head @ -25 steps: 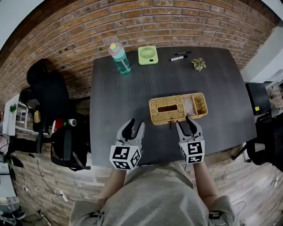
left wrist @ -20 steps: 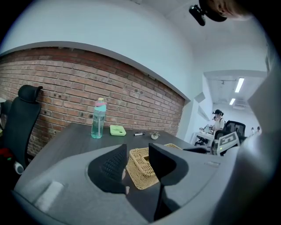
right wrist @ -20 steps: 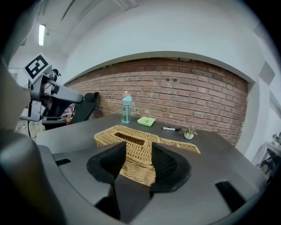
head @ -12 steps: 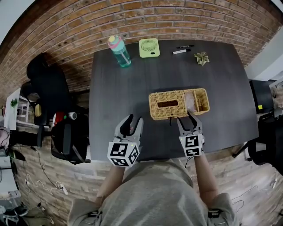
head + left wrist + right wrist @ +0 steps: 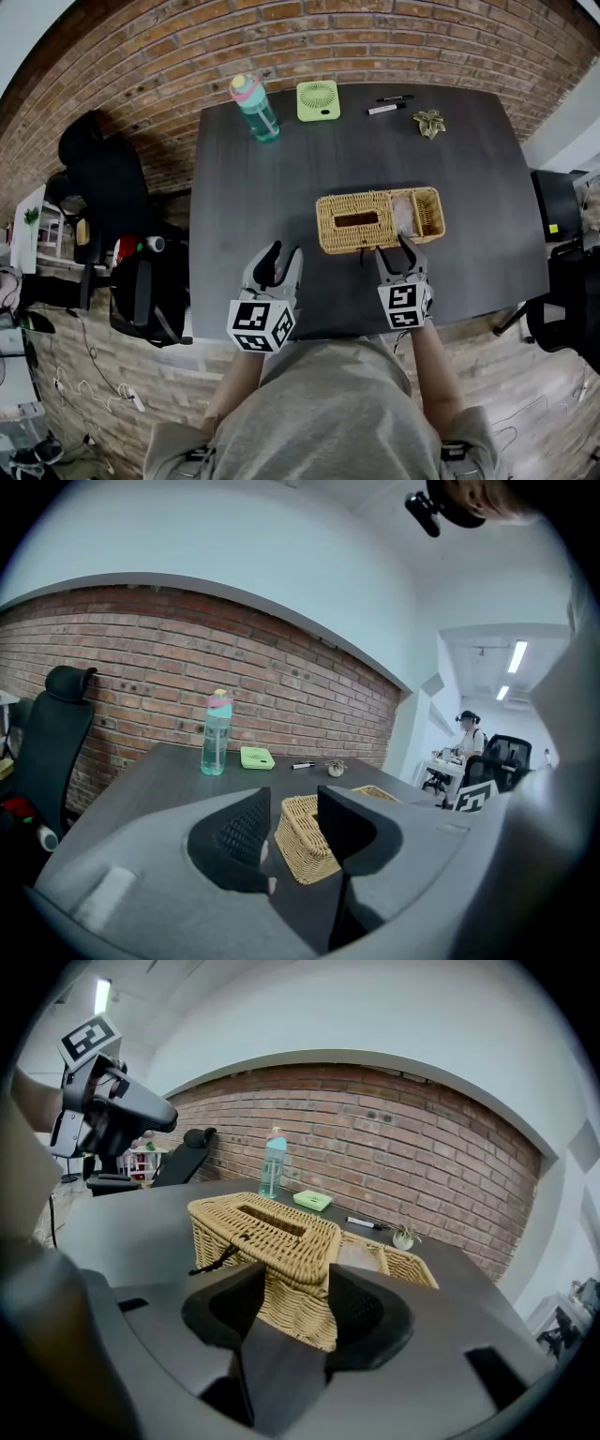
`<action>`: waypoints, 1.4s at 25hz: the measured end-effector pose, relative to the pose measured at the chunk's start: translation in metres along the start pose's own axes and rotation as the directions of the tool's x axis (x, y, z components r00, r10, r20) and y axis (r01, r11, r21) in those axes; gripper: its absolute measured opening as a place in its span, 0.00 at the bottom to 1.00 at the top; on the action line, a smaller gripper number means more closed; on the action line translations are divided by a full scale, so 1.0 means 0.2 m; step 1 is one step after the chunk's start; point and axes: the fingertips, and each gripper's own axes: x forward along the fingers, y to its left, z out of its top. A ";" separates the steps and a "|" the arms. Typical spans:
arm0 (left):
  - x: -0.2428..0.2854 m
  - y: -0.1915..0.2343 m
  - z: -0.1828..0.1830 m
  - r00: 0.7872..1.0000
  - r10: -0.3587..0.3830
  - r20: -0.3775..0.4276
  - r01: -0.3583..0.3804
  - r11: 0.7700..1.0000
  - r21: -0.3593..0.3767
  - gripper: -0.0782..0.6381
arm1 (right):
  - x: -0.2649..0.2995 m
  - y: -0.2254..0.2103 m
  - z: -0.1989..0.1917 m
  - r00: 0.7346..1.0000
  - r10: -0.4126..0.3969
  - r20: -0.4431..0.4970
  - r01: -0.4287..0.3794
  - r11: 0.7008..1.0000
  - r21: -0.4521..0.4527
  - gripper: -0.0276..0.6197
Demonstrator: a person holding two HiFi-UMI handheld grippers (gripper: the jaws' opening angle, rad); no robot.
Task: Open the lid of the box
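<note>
Head view, bottle [image 5: 255, 111], fan [image 5: 318, 100], marker [image 5: 381, 109] behind box [image 5: 361, 223]

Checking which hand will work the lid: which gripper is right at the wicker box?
The right gripper: its jaws, just opened wide, stand at the near edge of the wicker box, gripping nothing. The left gripper hangs short of it.

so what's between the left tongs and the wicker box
Nothing but bare dark table between the left tongs and the wicker box; the head view shows it, and the left gripper view agrees.
</note>
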 end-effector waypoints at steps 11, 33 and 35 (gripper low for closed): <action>-0.01 -0.01 0.02 1.000 0.000 0.020 0.000 1.000 -0.003 0.33 | -0.01 -0.01 0.04 1.000 0.004 0.011 -0.003 1.000 -0.021 0.36; -0.03 -0.02 0.06 0.998 -0.006 0.056 0.006 1.000 -0.005 0.33 | -0.06 -0.10 0.33 0.993 0.056 0.106 -0.049 0.996 -0.069 0.34; -0.03 -0.02 0.06 0.998 -0.006 0.057 0.007 1.000 -0.006 0.33 | -0.06 -0.12 0.36 0.992 0.060 0.111 -0.053 0.996 -0.065 0.34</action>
